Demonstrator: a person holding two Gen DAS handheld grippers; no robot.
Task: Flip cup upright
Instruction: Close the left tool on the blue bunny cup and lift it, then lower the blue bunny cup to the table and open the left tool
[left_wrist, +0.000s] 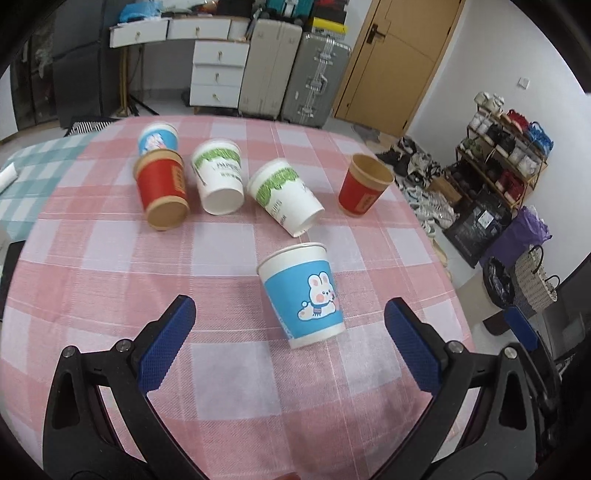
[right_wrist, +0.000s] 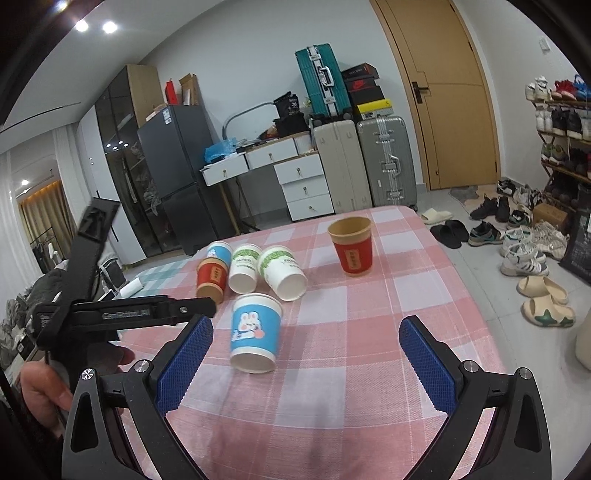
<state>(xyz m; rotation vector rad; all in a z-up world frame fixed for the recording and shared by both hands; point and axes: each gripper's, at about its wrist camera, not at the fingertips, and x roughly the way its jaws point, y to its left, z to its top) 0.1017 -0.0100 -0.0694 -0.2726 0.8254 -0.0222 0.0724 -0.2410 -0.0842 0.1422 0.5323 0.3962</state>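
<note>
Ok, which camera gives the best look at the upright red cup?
The right wrist view. There the upright red cup stands apart from the other cups, with its open rim and whole side in plain sight. The left wrist view also shows it, but it looks tilted there, out near the table's far right edge.

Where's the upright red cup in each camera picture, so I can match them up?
Left wrist view: the upright red cup stands at upper right, apart from the other cups.
Right wrist view: upright red cup above centre, far side of the table.
Shared landmark: the blue bunny cup nearest the cameras.
</note>
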